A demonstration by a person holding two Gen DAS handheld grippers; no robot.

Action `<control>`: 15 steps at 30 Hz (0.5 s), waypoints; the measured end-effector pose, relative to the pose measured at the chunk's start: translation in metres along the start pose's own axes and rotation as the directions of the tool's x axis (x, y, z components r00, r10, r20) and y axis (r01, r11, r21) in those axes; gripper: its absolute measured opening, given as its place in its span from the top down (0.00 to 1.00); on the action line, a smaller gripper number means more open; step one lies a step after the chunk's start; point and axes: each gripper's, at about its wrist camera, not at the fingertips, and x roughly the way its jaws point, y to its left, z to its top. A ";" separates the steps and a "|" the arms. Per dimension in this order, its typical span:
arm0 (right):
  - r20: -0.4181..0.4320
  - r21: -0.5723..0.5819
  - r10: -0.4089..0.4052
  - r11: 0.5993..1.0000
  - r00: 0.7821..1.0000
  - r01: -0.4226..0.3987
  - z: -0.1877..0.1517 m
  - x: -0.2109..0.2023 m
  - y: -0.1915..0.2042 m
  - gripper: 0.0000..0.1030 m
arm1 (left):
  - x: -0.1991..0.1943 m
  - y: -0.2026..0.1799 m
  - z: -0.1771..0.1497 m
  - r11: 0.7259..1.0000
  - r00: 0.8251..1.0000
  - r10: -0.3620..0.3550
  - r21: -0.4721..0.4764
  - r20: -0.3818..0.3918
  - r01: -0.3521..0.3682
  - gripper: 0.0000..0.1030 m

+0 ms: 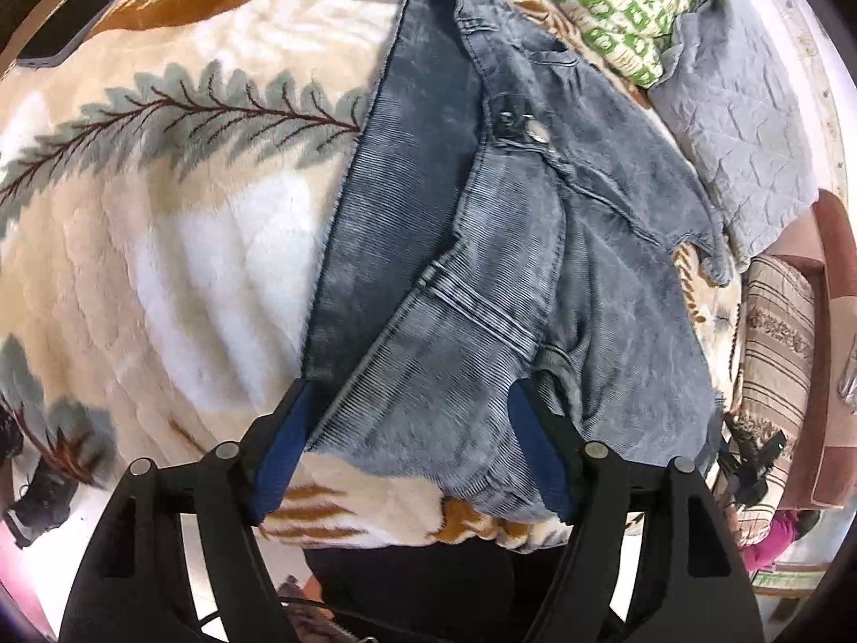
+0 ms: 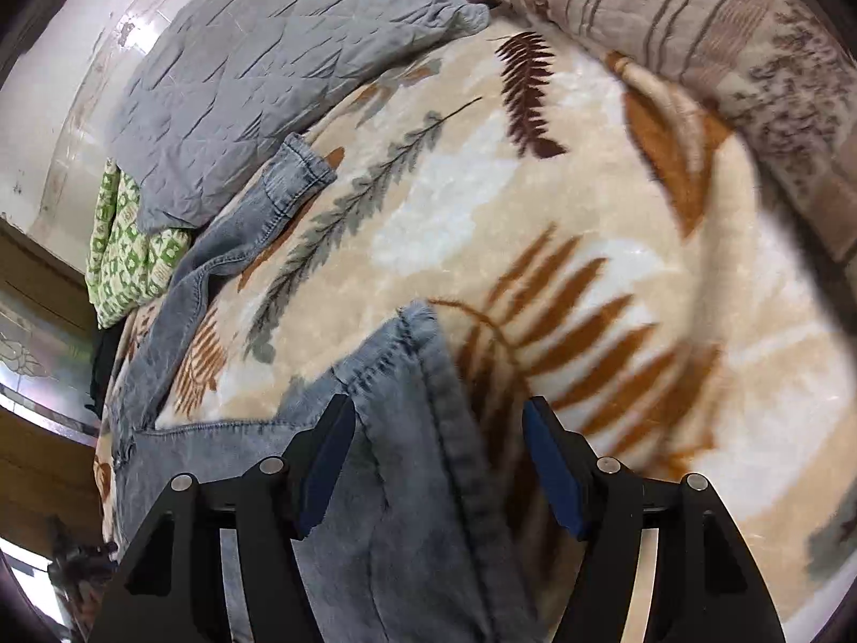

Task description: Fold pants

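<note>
On the leaf-print blanket (image 1: 160, 268) our jeans (image 1: 455, 268) lie spread, legs splayed, unfolded | left gripper (image 1: 410, 439) gaping at waistband; right gripper (image 2: 436, 461) gaping over leg hem (image 2: 418, 332) | every fold remains, we judge

Faded blue-grey pants (image 1: 455, 246), rumpled, spread on bed

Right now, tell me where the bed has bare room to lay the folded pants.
Bare leaf-print blanket lies between the pants hem and the striped pillow, and left of the waistband in the left view. The far side is crowded: grey quilt, green-patterned bedding.
</note>
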 end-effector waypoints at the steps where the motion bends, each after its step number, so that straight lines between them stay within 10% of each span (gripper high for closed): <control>1: -0.008 -0.057 -0.027 0.998 1.000 0.026 0.001 0.003 0.012 0.89 | -0.003 -0.002 -0.002 1.000 1.000 -0.009 0.010 0.003 0.009 0.29; 5: 0.145 -0.110 -0.030 0.993 0.989 0.046 0.012 -0.024 0.031 0.89 | -0.012 -0.007 -0.004 0.999 0.999 -0.016 0.034 0.036 0.015 0.28; 11: 0.056 -0.012 -0.124 0.992 0.991 0.125 0.003 -0.018 -0.001 0.78 | -0.018 -0.004 -0.005 0.999 0.998 -0.034 0.008 0.049 0.033 0.28; 15: 0.080 0.011 -0.027 1.000 0.996 0.026 -0.027 -0.051 -0.009 0.46 | -0.035 -0.002 -0.014 0.992 0.990 -0.127 -0.002 0.066 0.127 0.27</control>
